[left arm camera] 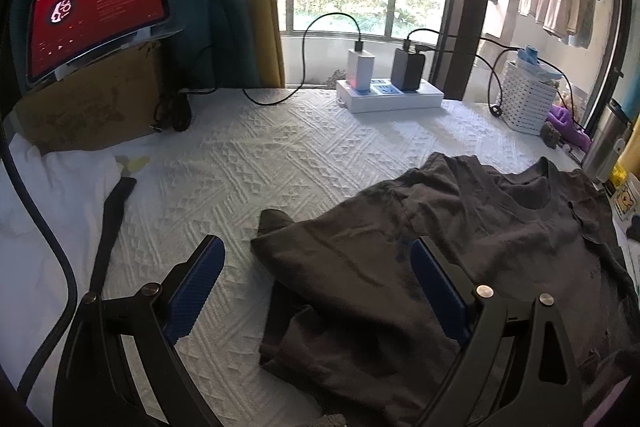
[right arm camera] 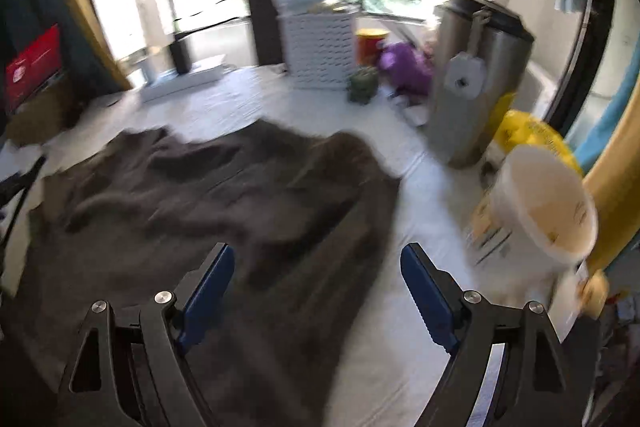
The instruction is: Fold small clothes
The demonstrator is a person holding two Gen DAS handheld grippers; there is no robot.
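A dark grey T-shirt lies rumpled on the white textured cloth, its left side folded over toward the middle and its neck hole at the far right. My left gripper hovers open above the shirt's folded left edge, nothing pinched between its blue pads. In the blurred right wrist view the same T-shirt spreads out ahead. My right gripper is open over the shirt's right edge, its left finger above the fabric and its right finger above the white cloth. Neither gripper holds anything.
A white garment and a dark strap lie at the left. At the back stand a cardboard box with a red-screened tablet, a power strip with chargers and a white basket. A steel flask and a white tub crowd the right edge.
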